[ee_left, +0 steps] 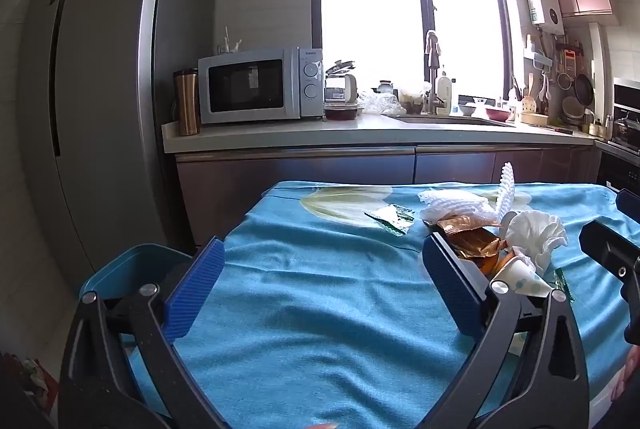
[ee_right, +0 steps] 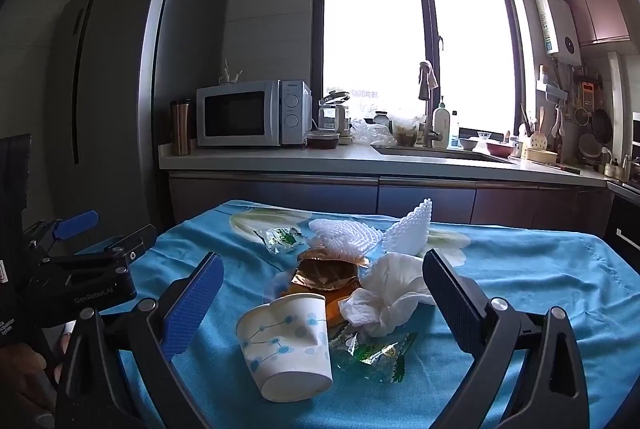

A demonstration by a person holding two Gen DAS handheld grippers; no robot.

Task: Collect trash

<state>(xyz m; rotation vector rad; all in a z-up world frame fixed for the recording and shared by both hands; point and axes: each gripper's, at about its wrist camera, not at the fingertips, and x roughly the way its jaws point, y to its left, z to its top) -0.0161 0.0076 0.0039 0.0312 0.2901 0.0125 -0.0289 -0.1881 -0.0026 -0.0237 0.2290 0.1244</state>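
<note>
A pile of trash lies on the blue tablecloth: a crushed paper cup on its side, a crumpled white tissue, a brown foil wrapper, white foam netting and green clear wrappers. My right gripper is open above the cup and tissue. My left gripper is open over bare cloth, left of the pile; the tissue, foil wrapper, netting and a green wrapper show there. A blue bin sits at the table's left edge.
A grey fridge stands at the left. A kitchen counter with a microwave, a sink and dishes runs behind the table. The right gripper's body shows at the right edge of the left wrist view.
</note>
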